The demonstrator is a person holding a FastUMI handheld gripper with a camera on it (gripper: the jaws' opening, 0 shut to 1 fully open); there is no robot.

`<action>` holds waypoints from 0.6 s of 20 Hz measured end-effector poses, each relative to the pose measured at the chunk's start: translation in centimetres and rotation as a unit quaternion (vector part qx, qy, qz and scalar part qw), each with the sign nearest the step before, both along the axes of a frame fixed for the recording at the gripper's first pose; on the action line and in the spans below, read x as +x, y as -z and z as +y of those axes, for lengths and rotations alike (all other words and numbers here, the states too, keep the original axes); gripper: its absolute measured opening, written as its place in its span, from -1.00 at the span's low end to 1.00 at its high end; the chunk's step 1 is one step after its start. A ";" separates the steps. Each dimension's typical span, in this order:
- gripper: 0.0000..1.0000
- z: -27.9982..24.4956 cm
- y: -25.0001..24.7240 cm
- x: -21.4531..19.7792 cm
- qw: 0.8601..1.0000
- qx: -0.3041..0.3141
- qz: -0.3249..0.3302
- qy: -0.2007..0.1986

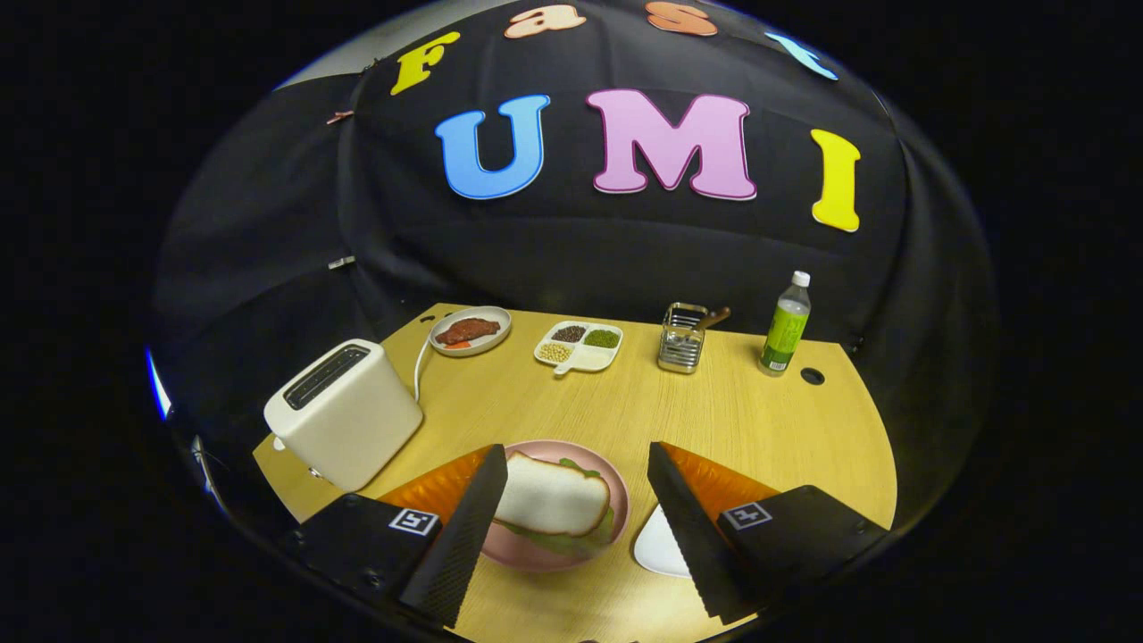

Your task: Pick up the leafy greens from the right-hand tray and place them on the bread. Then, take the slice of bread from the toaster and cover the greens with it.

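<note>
Two fingers: gripper point(578, 527) spread wide, grasping nothing — the pink plate sits in the gap between them.
Bread slice: white slice of bread point(552, 496) lies flat on top of the pink plate point(616, 500), close to the left finger, not pressed by either.
Greens: leafy greens point(571, 538) poke out under the slice — at its near edge and a bit at the far side.
Tray: white tray point(659, 545) just beside the plate, partly hidden by the right finger.
Toaster: white toaster point(344, 413) beyond the left finger, near the wooden table point(714, 420) edge.
Far row: plate with meat point(471, 331), divided dish of beans point(579, 346), metal holder point(683, 338), green bottle point(786, 326).
</note>
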State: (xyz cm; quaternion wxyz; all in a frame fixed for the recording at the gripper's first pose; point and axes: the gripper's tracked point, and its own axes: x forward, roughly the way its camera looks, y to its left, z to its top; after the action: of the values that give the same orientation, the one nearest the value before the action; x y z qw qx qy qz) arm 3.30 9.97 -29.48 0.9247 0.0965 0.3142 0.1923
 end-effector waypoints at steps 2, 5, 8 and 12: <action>0.97 -0.1 -2.1 -0.1 1.000 0.002 -0.016 -0.002; 0.97 -0.4 -5.5 -0.9 0.999 0.009 -0.041 0.001; 0.97 -0.9 -8.4 -1.4 0.998 0.009 -0.067 0.008; 0.97 -0.8 -11.0 -3.3 0.996 0.009 -0.088 0.009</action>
State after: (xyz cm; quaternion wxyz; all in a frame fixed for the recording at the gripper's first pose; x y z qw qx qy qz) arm 0.04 9.21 -18.49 0.9494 0.0903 0.2293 0.1946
